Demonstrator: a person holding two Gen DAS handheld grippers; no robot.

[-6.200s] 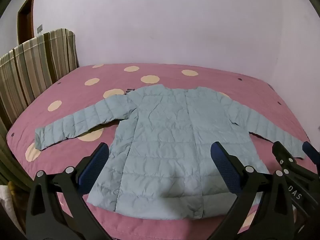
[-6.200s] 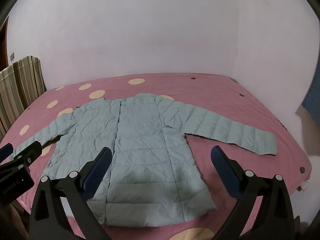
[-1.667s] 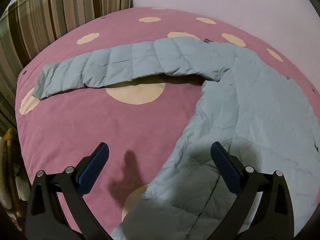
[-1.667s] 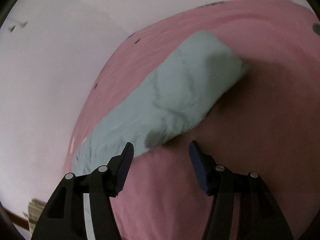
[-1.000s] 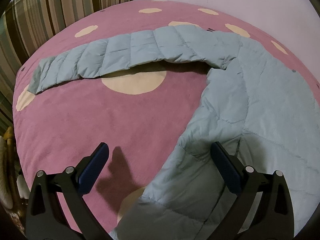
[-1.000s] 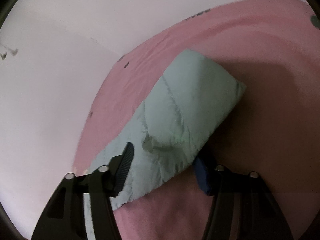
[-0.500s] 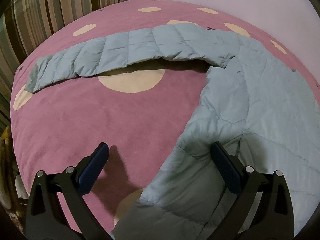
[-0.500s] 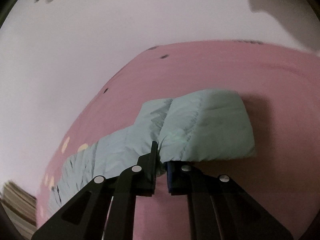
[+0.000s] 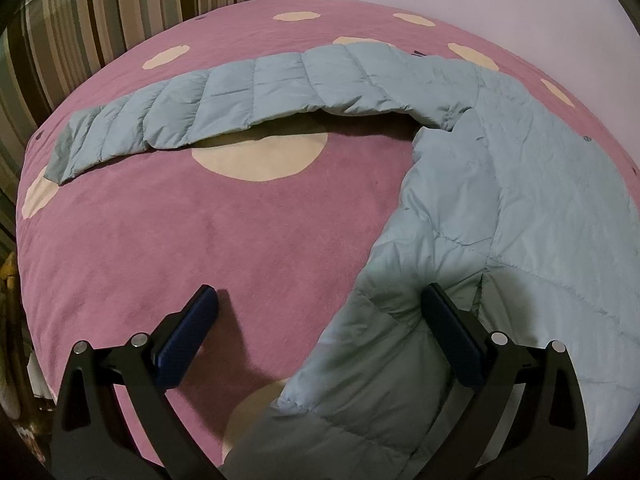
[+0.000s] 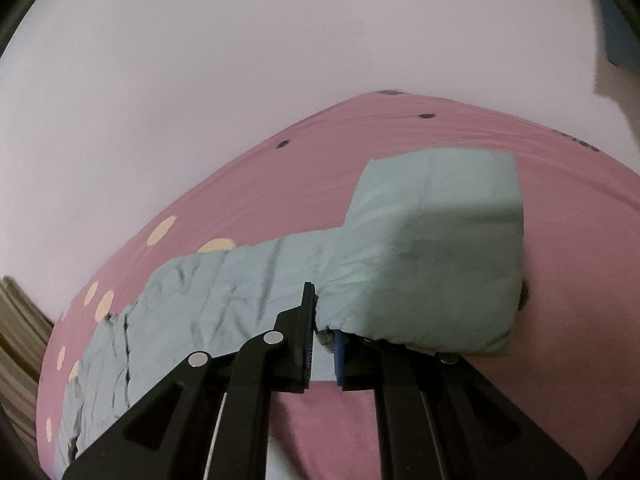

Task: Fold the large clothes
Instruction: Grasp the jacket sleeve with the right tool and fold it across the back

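Right gripper (image 10: 322, 334) is clamping the jacket's sleeve (image 10: 432, 264), probably for folding it inward; left gripper (image 9: 316, 332) is waiting wide apart.

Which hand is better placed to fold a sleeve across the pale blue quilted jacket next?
Right. The right gripper is already shut on the sleeve of the pale blue quilted jacket. The left gripper is open, holding nothing.
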